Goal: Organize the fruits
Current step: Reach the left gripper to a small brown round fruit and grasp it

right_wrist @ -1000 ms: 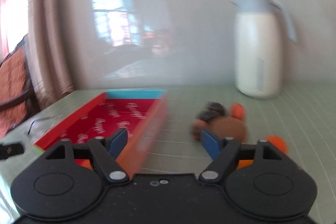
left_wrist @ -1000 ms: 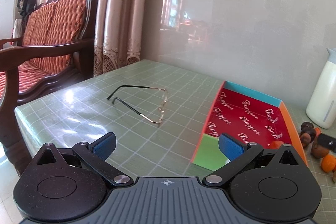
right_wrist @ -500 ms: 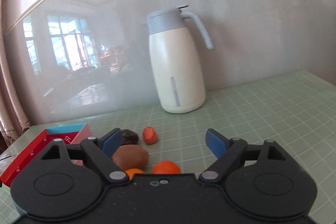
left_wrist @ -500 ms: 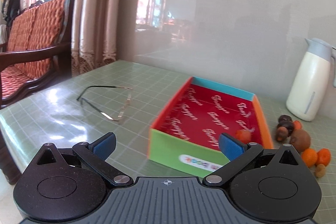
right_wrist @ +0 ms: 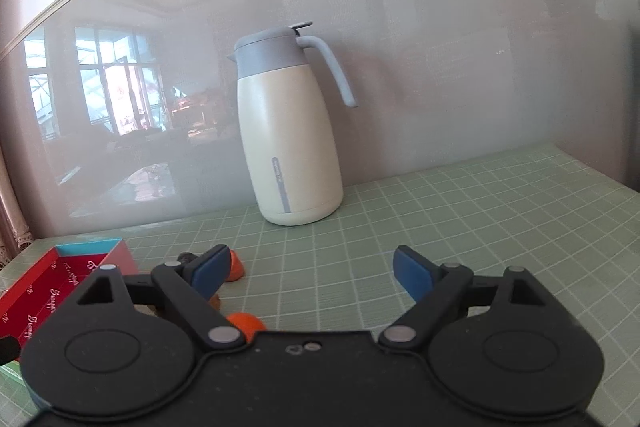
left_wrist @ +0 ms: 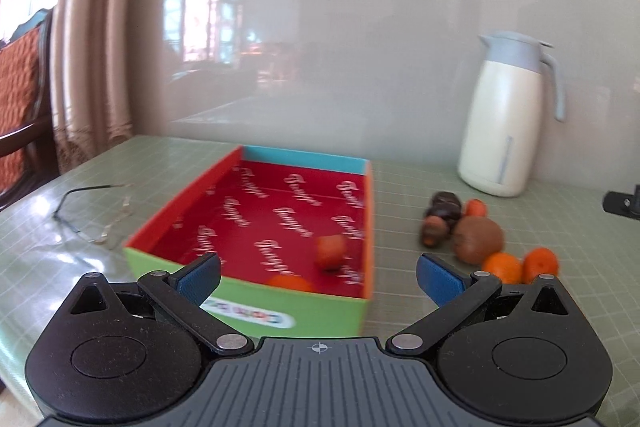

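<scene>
Left wrist view: my left gripper hangs with jaws wide apart and empty before the box on the table.

I see a reddish fruit and an orange one lying inside the box near its green front wall. Right of the box, on the table, sit a brown kiwi, two small oranges, a dark fruit and a small red piece, with a cream jug behind them and glasses to the box's left. On the right wrist view, my right gripper has jaws spread wide with nothing between them, facing the jug; an orange shows just under the left finger.
</scene>
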The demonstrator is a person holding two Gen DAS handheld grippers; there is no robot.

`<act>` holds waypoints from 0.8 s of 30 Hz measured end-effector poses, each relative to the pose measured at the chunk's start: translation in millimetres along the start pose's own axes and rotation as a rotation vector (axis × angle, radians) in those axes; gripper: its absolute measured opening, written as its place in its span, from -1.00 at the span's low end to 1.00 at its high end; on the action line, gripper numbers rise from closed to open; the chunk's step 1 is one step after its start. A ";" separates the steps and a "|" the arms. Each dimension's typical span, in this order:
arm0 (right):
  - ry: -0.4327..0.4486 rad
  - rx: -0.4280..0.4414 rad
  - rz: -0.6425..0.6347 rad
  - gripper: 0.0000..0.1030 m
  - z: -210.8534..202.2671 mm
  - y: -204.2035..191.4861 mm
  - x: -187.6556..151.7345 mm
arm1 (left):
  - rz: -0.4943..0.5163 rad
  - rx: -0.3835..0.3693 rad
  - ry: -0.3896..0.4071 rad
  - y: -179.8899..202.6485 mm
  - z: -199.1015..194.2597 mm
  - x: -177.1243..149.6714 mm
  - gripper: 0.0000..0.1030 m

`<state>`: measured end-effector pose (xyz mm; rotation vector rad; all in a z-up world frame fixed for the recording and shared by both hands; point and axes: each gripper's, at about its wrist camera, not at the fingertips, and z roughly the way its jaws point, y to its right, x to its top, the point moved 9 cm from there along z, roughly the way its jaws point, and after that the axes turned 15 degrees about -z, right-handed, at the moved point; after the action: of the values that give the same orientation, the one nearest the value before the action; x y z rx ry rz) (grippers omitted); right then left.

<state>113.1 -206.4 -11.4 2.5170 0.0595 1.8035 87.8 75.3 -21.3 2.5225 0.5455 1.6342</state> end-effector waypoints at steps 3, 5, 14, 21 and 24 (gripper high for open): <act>-0.001 -0.010 0.003 0.71 -0.3 10.3 -0.5 | 0.016 -0.023 -0.010 13.1 1.8 -4.2 1.00; -0.001 -0.018 0.003 0.72 -1.3 16.7 -1.2 | 0.023 -0.034 -0.015 20.7 2.5 -6.9 1.00; -0.001 -0.044 0.003 0.72 -5.3 39.6 -5.0 | 0.062 -0.067 -0.034 46.3 5.6 -19.4 1.00; -0.007 -0.085 -0.001 0.74 -9.9 64.6 -10.5 | 0.102 -0.104 -0.046 72.6 7.2 -30.8 1.00; -0.007 -0.106 0.008 0.74 -13.0 78.6 -12.9 | 0.113 -0.124 -0.064 85.8 10.2 -37.3 1.00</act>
<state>97.0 -285.5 -14.9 2.4547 -0.0446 1.7512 104.6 -16.2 -35.4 2.5457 0.2903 1.5634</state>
